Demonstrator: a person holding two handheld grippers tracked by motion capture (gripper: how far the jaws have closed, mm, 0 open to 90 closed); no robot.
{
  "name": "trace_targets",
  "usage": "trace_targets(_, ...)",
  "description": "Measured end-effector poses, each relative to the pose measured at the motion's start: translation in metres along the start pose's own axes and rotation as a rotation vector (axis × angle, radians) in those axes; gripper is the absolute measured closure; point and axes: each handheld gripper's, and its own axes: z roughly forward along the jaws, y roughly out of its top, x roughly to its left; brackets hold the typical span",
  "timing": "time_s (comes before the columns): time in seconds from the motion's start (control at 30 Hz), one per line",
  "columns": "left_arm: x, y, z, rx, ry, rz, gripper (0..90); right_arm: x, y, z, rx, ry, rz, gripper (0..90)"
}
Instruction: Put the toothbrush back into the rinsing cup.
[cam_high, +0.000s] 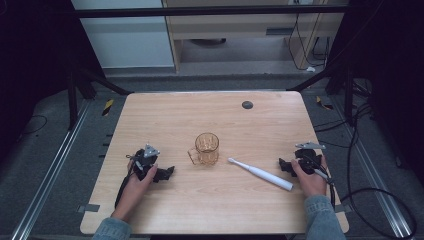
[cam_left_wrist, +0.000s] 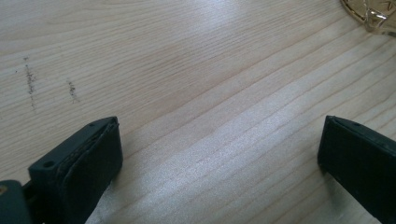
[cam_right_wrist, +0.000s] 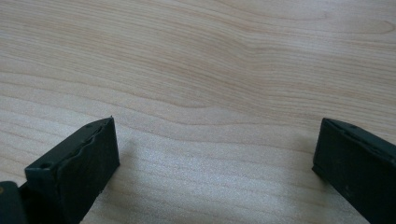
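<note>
Just beside the right tongs (cam_high: 286, 166) lies the toothbrush (cam_high: 260, 173).

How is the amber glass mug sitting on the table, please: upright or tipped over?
Upright: the amber glass mug stands on its base on the table, its round rim facing up and handle to the side.

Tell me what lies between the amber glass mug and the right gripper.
In the high view, a white electric toothbrush lies between mug and right gripper.
</note>
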Motion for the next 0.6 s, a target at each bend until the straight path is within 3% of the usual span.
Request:
trace_targets(0.37,0.0,0.0,0.0,0.0,0.0,0.0,0.0,0.001,0.0,0.0,0.001,-0.003,0.006,0.7)
trace_targets(0.5,0.0,0.0,0.0,0.0,0.0,0.0,0.0,0.001,-0.001,-0.004,-0.015,0.013,-0.004,9.7)
trace_targets(0.6,0.0,0.0,0.0,0.0,0.0,0.0,0.0,0.004,0.003,-0.016,-0.048,0.014,-0.021,10.6)
